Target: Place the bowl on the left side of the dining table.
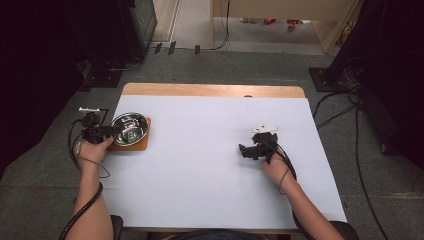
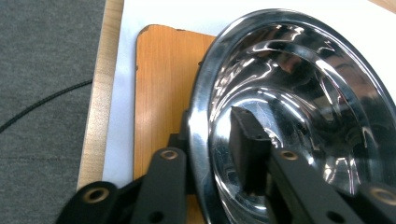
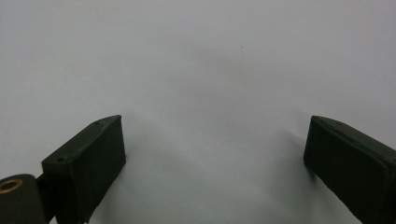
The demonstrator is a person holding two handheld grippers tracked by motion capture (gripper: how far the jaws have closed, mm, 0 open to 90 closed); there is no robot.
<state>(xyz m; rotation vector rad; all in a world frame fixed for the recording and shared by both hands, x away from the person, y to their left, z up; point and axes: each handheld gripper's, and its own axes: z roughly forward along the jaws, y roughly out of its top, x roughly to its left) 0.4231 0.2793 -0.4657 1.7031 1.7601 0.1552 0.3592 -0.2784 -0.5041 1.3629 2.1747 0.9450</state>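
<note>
A shiny steel bowl [image 1: 129, 127] rests on a small wooden board [image 1: 131, 145] at the left edge of the white-covered table [image 1: 200, 170]. My left gripper [image 1: 107, 132] straddles the bowl's near-left rim. In the left gripper view, one black jaw stands inside the bowl [image 2: 289, 84] with a slim gap to the wall, and the other is outside, partly hidden by the rim above the board [image 2: 163, 84]. The left gripper [image 2: 210, 130] reads as open. My right gripper [image 1: 243, 151] lies low on the table at the right, its jaws spread wide [image 3: 215, 140] over bare white surface.
The table's wooden edge [image 1: 210, 90] shows at the far side. Grey carpet surrounds it, with cables [image 1: 350, 110] on the floor at the right and dark equipment [image 1: 135, 25] at the back left. The table's left edge [image 2: 95, 102] runs close beside the board.
</note>
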